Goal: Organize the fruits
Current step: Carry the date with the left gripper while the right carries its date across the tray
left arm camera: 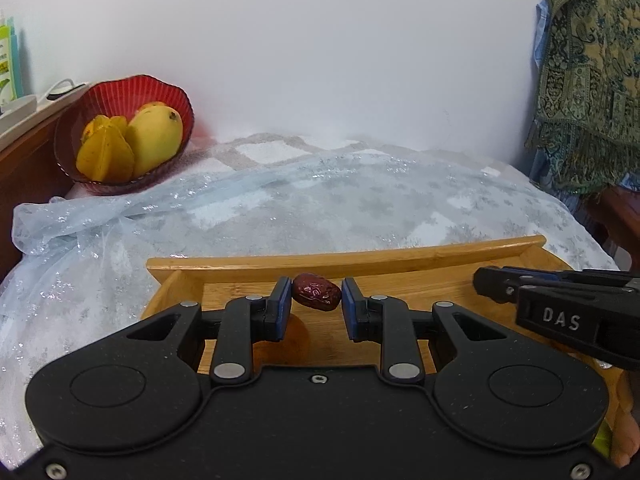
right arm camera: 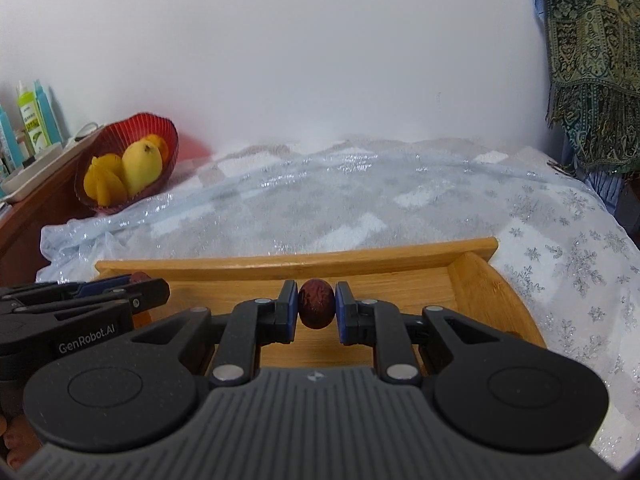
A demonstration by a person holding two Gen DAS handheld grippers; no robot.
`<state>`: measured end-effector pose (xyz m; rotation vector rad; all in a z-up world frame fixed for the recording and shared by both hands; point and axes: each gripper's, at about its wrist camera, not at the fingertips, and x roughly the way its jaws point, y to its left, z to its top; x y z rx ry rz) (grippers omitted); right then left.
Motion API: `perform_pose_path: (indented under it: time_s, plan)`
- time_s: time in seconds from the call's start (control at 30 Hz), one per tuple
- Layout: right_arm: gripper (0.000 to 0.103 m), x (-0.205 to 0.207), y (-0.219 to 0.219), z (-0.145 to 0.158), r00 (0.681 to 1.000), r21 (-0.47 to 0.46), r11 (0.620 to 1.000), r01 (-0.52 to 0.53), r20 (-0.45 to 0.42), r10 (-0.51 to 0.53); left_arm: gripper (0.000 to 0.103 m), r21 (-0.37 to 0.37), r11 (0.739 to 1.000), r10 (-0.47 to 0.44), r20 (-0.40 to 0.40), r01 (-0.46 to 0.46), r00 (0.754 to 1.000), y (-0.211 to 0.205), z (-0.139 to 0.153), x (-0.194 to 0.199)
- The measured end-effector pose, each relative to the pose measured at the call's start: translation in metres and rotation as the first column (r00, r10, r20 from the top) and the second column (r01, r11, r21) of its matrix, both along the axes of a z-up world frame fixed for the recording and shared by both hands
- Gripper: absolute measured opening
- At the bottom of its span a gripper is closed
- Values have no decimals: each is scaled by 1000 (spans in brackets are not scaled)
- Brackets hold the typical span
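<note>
Each camera sits on the back of its own gripper and looks forward along the two fingers. The left one looks from low and very close over the wooden tray (left arm camera: 344, 258) toward the white wall (left arm camera: 320, 40). The right one looks the same way from just beside it, a bit more to the right. Both views share the tray, the shiny cloth (left arm camera: 320, 196), the red bowl (left arm camera: 120, 92) far off at the left, and the patterned cloth (left arm camera: 592, 72) hanging at the right. Each camera sees the other gripper at its edge.

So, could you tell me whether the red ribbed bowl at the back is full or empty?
Partly full: the red ribbed bowl holds a yellow mango and yellow starfruit.
</note>
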<state>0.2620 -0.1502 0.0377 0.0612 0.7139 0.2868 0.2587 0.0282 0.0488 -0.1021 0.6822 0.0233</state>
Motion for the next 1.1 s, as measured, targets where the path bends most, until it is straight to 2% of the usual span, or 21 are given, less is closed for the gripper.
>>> perform_pose_path:
  time_s: [0.3, 0.53, 1.1]
  plan:
    - [24, 10, 3, -4, 998, -7, 1000, -8, -68, 7, 25, -27, 997, -76, -85, 74, 993, -6, -4, 12]
    - [25, 12, 1, -6, 996, -13, 1000, -9, -85, 8, 25, 36, 994, -99, -88, 103, 991, -18, -9, 9]
    - [27, 16, -2, -10, 991, -16, 1000, -6, -132, 4, 25, 37, 989, -136, -97, 140, 986, -21, -11, 10]
